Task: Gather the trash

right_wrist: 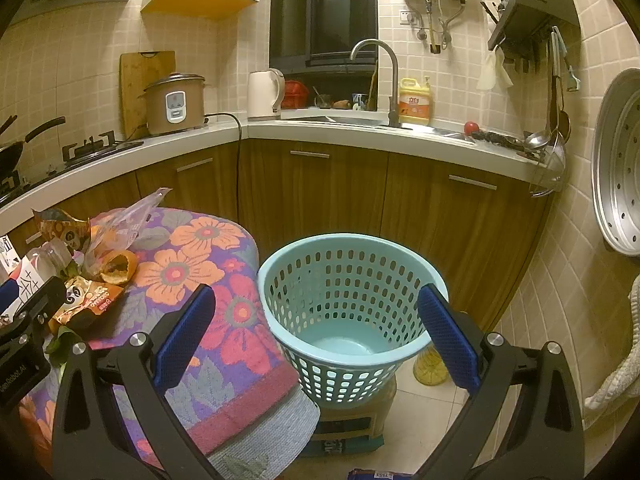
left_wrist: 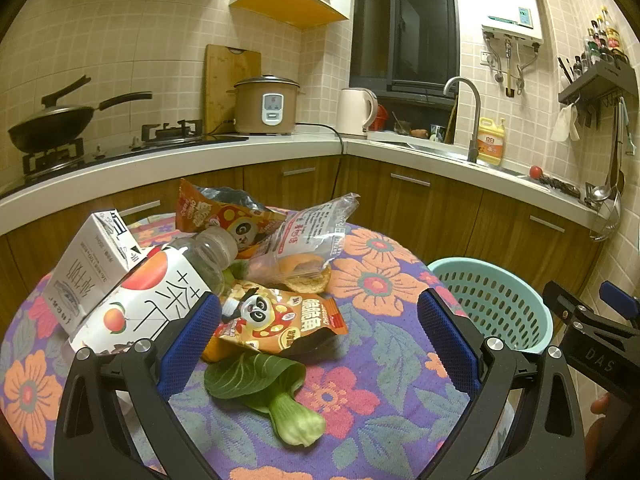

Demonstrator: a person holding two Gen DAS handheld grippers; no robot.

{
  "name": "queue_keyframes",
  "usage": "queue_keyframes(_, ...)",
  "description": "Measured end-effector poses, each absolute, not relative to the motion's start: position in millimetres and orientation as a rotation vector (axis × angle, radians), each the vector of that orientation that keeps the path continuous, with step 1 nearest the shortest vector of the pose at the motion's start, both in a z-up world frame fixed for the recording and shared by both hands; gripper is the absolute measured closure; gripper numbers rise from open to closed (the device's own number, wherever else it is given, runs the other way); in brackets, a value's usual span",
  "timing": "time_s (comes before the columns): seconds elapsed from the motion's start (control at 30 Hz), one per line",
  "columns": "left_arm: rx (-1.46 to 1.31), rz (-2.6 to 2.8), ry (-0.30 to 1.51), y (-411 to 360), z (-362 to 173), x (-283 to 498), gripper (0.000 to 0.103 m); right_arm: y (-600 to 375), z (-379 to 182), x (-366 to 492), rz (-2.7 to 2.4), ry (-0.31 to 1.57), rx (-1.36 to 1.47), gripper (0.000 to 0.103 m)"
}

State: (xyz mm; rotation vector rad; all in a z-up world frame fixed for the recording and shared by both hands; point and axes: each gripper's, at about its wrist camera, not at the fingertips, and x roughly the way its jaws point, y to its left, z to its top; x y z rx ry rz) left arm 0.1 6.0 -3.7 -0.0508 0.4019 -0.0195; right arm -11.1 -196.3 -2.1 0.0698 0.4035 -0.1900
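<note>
Orange panda-print foil snack bag (left_wrist: pixel 280 320) lies light and crinkly before the teal perforated plastic basket (left_wrist: pixel 492 300); wide-open, empty left gripper (left_wrist: pixel 320 336) should pinch its flat edge.

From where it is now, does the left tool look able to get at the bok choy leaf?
Probably yes: the left tool is open, the bok choy leaf lies uncovered between its fingers, nothing in between.
</note>
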Motion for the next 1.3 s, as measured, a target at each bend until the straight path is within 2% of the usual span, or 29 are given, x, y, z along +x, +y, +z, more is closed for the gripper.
queue_keyframes(0.4, -0.088, 0.002, 0.389, 14, -2, -8, 0.008, -188, 5, -17, -0.14, 0.383, 0.063, 0.007)
queue_keyframes(0.67, -0.163, 0.075, 0.359, 69, 21, -53, 0.008, -163, 5, -12, -0.017, 0.429, 0.048, 0.007)
queue_keyframes(0.87, -0.197, 0.136, 0.404, 128, 22, -68, 0.008, -121, 1, 0, 0.181, 0.512, 0.016, 0.007)
queue_keyframes(1.1, -0.222, -0.03, 0.559, 175, 12, -39, 0.008, -71, -10, 6, 0.374, 0.586, -0.054, 0.007)
queue_keyframes(1.3, -0.287, -0.162, 0.674, 194, -8, -9, 0.008, -44, -28, 17, 0.474, 0.68, -0.096, 0.013)
